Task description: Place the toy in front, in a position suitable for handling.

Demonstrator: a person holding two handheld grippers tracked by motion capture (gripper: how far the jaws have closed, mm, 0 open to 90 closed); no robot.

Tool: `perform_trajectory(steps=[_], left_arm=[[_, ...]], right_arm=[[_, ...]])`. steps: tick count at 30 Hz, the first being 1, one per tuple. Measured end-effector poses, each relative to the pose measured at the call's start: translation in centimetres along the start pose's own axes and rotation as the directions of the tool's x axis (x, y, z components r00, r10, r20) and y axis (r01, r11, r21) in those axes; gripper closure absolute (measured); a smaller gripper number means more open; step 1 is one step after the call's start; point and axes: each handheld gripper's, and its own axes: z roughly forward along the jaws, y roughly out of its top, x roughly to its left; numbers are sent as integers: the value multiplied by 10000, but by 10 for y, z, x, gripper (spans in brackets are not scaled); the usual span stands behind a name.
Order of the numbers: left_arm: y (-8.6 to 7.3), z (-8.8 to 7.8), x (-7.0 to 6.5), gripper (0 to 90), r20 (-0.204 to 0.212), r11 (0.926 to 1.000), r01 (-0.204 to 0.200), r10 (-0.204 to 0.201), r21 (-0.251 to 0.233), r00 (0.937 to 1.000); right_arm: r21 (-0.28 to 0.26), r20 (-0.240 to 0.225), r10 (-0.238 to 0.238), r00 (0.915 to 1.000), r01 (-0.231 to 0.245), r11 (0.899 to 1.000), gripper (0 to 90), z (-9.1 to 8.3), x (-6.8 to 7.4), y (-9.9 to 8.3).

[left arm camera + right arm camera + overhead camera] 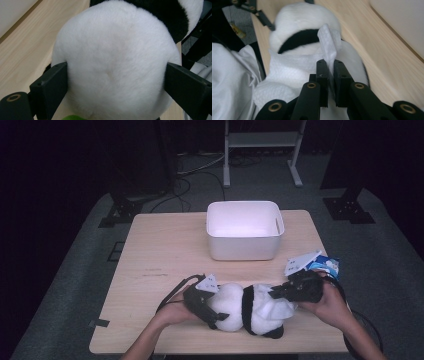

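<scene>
1. Here the left gripper (115, 82) has its fingers (50, 87) spread wide and pressed against both sides of the plush panda (115, 62), clamping its round white end.
2. The right gripper (331, 67) has its fingers (322, 75) pressed nearly together, pinching a fold of white tissue (328, 42) that lies over the panda's other end.
3. In the high view the panda (240, 312) lies on the tabletop (165, 250) between the left gripper (212, 312) and the right gripper (280, 292); a white bin (245, 230) stands beyond them, and a blue and white packet (325, 265) sits just behind the right one.
4. The right gripper view adds the pinched fold and the panda's black band (299, 38) just ahead of the fingers.
5. At the bottom edge of the left gripper view, a green patch (72, 117) below the plush is cut off and hard to identify.
6. The white cloth (229, 82) beside the right fingers is cropped.
</scene>
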Motion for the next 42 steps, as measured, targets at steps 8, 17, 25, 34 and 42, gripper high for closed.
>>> perform_trajectory(steps=[8, 17, 25, 34, 42], left_arm=[[1, 0, -1, 79, -10, 10000, -75, 75, 9, 10000], [2, 0, -2, 78, -49, 9998, -198, 199, 93, 9998], [2, -1, -3, 78, -90, 9994, -312, 313, 152, 9995], [1, -1, -3, 77, -38, 9995, -302, 302, 35, 9995], [1, -2, -1, 77, -44, 9993, -373, 373, 18, 9993]], right_arm=[[123, 3, 497, 9988, -497, 9987, 835, 1, -18, -2], [462, -160, 266, 9995, -258, 9986, 834, 10, -16, 12], [810, -476, 97, 9988, -58, 9967, 835, 28, -14, 30], [1230, -843, -287, 9960, 390, 9916, 835, 52, -9, 52], [1684, -1120, -716, 9911, 900, 9816, 835, 76, 2, 75]])
